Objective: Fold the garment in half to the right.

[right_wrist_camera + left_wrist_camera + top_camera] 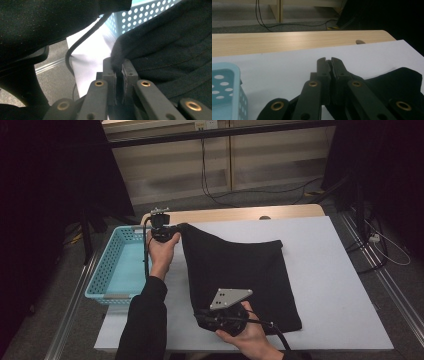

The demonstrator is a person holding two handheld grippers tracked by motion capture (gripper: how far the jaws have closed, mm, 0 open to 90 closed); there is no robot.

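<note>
A black cloth (240, 275) lies spread on the white sheet (330, 270), and both grippers hold its left side. My left gripper (176, 229) is at the cloth's far left corner, which is pulled up off the sheet. In the left gripper view its jaws (328, 61) are pressed together, with the cloth (407, 80) hanging to the right below them. My right gripper (201, 316) is at the near left corner. Up close, the right gripper (119, 65) is shut on the cloth's thick edge (117, 53), which sits pinched between the pads.
A light blue perforated basket (107, 270) stands at the table's left edge, close to the left hand; its wall (140, 15) lies beyond the cloth. A strip of bare wooden tabletop (240, 213) runs along the far edge. A dark-sleeved forearm (145, 320) crosses the near left.
</note>
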